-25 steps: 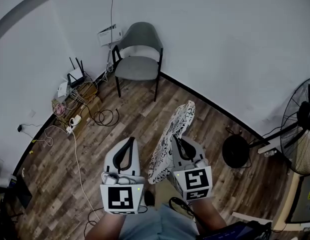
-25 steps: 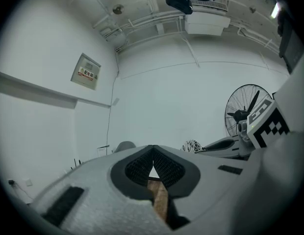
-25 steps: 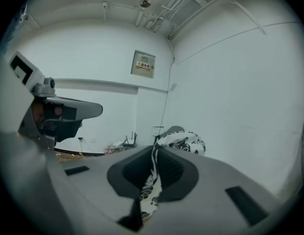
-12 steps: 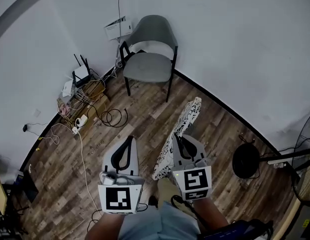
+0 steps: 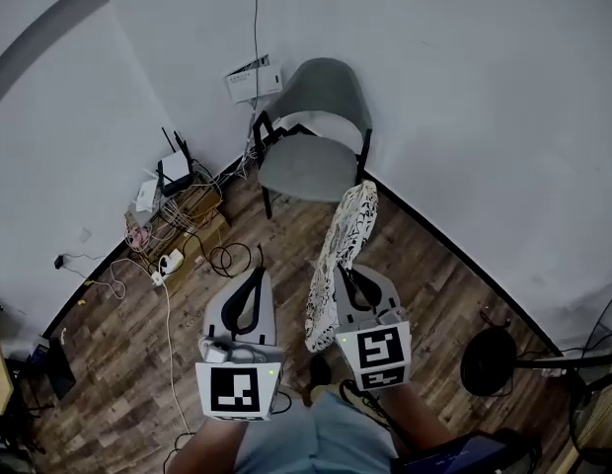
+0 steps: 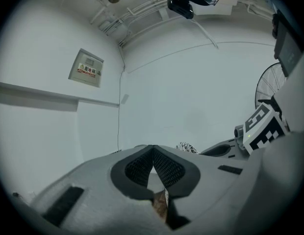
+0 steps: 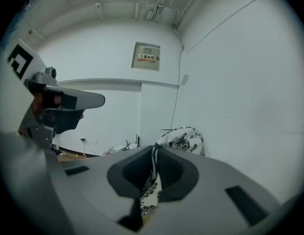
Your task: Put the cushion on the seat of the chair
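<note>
A grey chair (image 5: 322,92) stands against the white wall, its padded seat (image 5: 308,167) bare. The black-and-white patterned cushion (image 5: 342,246) hangs on edge in front of the chair. Its top reaches the seat's front right corner in the head view. My right gripper (image 5: 342,271) is shut on the cushion's lower edge. In the right gripper view the fabric (image 7: 152,187) runs between the jaws of that gripper (image 7: 154,150). My left gripper (image 5: 257,277) is beside it on the left, apart from the cushion and shut on nothing. In its own view the left gripper (image 6: 153,148) has its jaws together.
A router (image 5: 176,167), a power strip (image 5: 170,262) and tangled cables (image 5: 230,257) lie on the wood floor left of the chair. A wiring box (image 5: 254,79) hangs on the wall. A fan's round base (image 5: 489,359) stands at the right.
Both grippers have moved forward toward the chair with the cushion, so the chair looks nearer and larger. The cushion's top now overlaps the chair's front right side.
</note>
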Motion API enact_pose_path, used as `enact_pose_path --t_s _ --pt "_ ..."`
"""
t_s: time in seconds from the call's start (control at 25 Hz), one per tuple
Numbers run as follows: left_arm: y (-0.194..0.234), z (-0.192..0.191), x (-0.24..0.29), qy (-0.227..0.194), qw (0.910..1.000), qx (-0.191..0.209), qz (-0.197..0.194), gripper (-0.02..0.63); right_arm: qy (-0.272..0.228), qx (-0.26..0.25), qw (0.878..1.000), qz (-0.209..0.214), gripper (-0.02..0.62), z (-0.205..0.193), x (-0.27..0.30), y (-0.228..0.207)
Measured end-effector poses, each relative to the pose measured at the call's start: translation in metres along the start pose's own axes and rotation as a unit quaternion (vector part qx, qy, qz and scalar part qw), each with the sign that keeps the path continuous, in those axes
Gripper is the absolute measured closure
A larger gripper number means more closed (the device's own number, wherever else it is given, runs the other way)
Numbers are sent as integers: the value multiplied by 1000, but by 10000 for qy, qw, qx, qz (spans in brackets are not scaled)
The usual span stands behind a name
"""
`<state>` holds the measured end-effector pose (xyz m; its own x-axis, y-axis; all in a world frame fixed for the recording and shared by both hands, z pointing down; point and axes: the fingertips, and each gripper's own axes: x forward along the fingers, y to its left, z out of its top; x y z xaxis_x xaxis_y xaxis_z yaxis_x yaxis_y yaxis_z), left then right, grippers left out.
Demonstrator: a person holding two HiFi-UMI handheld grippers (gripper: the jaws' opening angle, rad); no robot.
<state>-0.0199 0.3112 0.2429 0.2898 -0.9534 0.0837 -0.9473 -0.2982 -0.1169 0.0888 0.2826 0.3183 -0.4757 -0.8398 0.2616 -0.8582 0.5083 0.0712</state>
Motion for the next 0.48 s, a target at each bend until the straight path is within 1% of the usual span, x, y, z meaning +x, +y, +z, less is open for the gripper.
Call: enact_pose_path --t_s 0.24,0.48 --pt "25 3 38 -61 9999 -29 100 597 -13 -128 9999 60 581 16 44 -16" --pt "68 -7 88 -103 9997 -215 98 597 91 -254 9996 79 581 25 106 -20"
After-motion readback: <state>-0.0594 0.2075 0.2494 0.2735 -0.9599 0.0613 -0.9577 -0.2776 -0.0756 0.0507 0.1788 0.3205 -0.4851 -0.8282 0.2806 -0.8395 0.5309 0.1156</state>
